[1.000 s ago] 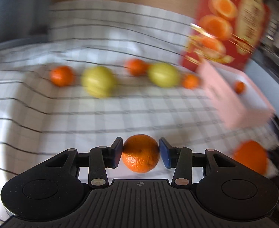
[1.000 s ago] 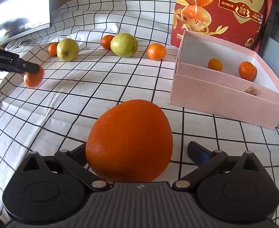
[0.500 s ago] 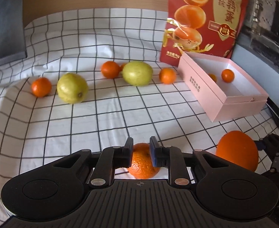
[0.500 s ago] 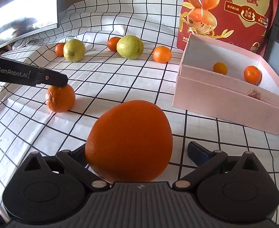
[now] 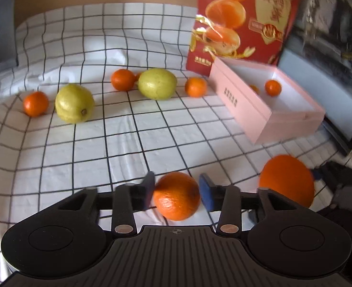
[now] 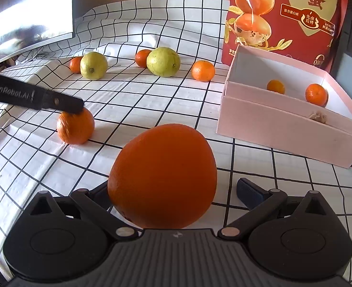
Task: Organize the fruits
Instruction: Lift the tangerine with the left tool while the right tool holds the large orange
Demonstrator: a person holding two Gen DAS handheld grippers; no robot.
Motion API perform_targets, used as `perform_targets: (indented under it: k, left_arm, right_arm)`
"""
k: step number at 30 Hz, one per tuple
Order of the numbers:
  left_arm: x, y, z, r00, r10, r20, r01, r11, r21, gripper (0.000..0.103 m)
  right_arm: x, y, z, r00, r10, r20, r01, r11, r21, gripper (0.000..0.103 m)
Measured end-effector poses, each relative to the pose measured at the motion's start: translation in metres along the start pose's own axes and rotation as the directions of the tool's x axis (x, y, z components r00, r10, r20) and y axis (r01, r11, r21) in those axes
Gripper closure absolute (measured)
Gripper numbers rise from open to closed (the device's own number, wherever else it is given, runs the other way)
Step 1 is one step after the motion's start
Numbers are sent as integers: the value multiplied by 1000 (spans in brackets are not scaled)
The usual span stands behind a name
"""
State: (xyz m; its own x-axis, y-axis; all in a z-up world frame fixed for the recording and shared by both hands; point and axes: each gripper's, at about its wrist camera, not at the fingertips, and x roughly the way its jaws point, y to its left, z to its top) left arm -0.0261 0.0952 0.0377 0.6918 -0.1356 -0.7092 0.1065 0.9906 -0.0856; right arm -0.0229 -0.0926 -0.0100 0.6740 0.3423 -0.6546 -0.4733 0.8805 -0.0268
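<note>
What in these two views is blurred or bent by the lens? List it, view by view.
Left wrist view: red bag and right edge smeared, pink box slightly soft, checked cloth lines bowed by the fisheye. Right wrist view: sharp throughout, grid equally bowed, bright glare on the screen at upper left.

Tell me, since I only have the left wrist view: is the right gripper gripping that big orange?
Observer: No. The big orange rests on the cloth between the jaws of the right gripper; its blue pad stands clear of it.
Operator: How many fruits are in the pink box?
Observer: Two small oranges, by the far wall of the pink box.
Operator: Anything else inside?
Observer: A pale brown scrap near the front wall; I cannot tell what.
</note>
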Motion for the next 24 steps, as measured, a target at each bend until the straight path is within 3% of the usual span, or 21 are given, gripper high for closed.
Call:
perform_targets:
  k: [3, 10, 24]
  left_arm:
    - [8, -2, -4, 999, 22, -38, -22, 1000, 17, 41]
    - [17, 10, -7, 997, 30, -68, -35, 996, -79, 45]
    - [19, 9, -7, 997, 22, -71, -27, 996, -80, 44]
  right_arm:
    - [0, 0, 0, 1000, -3, 3, 3, 1000, 2, 0]
    - [-1, 1, -2, 1000, -6, 7, 6, 1000, 4, 0]
    - [-1, 2, -2, 1000, -7, -4, 7, 1000, 3, 0]
